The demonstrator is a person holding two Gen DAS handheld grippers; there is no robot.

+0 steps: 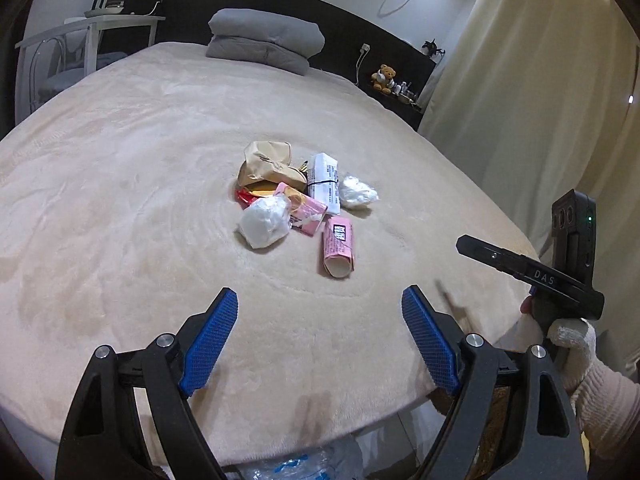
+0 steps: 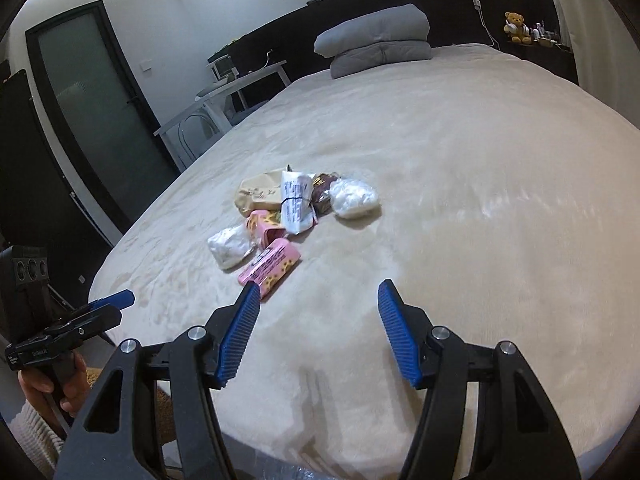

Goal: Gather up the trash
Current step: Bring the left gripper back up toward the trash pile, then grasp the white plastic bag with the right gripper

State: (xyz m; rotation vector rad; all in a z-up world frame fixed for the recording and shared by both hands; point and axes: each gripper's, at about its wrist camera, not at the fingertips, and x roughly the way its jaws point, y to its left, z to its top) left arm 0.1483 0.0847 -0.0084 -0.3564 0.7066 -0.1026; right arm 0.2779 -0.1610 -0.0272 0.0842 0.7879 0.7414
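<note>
Both tongs gape empty, left tongs (image 1: 320,336) wider than right tongs (image 2: 316,330); the pink carton (image 2: 269,268), nearest trash mid-bed, points lengthwise toward the right one.

"DAS" stands on the right tool (image 1: 544,276).

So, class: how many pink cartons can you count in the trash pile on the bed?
2. One pink carton lies at the near edge of the pile, closest to the cameras. The other pink carton sits just behind it, beside a white plastic wad. More may be hidden underneath.
</note>
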